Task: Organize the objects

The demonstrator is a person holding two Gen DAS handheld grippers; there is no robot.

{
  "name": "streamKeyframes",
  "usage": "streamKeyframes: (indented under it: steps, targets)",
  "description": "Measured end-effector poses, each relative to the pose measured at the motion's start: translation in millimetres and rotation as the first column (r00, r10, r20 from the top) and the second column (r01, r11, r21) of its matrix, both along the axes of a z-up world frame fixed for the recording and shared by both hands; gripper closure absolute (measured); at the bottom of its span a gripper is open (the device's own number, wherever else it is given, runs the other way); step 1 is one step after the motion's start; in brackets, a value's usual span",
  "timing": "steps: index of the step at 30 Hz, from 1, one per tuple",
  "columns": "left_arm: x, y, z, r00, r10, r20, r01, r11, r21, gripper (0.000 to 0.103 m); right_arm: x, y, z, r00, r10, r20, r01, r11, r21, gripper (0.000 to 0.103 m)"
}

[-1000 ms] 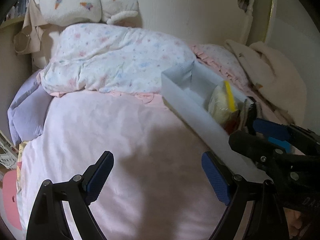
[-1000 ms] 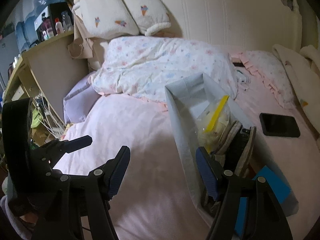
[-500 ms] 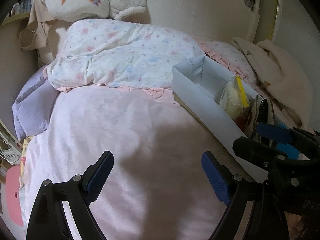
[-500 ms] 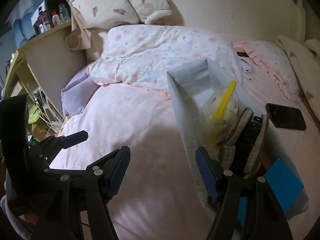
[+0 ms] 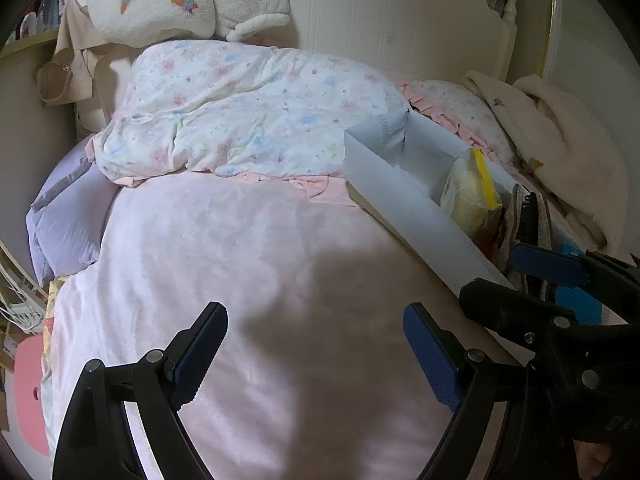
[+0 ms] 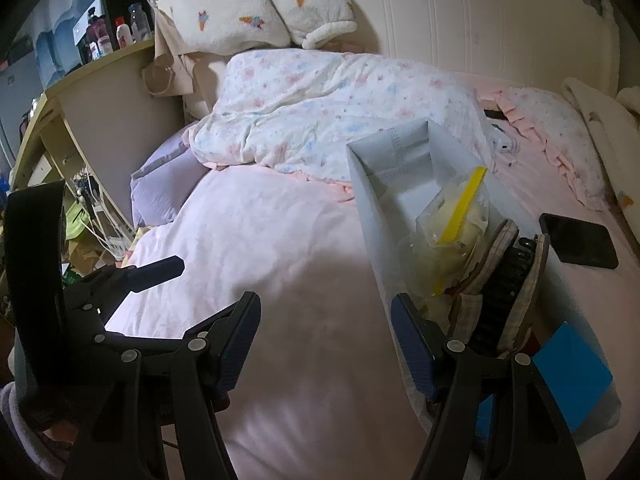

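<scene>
Pale pink blanket (image 6: pixel 280 280) across the bed. White quilt (image 6: pixel 320 120) at 12 o'clock, scattered with pink and blue flowers. Cream pillows (image 6: pixel 256 4) with ice-cream cone motifs. Lilac cushion (image 6: pixel 160 184) at 9 o'clock. White box (image 6: pixel 372 216) holding a clear bag (image 6: pixel 452 232) with yellow strip, plaid cloth (image 6: pixel 496 248). Black phone (image 6: pixel 576 240) at 3 o'clock. Blue pads on black gripper (image 6: pixel 324 344).

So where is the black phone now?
In the right wrist view, the black phone lies flat on the pink sheet, right of the white box, outside it.
</scene>
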State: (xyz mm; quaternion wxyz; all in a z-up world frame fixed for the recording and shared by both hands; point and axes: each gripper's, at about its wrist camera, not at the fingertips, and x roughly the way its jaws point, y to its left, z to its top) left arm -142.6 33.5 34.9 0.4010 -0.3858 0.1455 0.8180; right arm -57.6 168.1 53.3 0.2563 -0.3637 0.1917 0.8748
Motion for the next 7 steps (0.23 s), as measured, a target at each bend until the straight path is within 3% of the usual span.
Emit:
streamKeyframes:
  steps: [7]
  targets:
    - [-3,-11,-6,1.0,0.03,-0.004,-0.03,1.0,0.002,0.014,-4,-4,-4,1.0,0.03,0.0,-0.03,1.0,0.01,0.035]
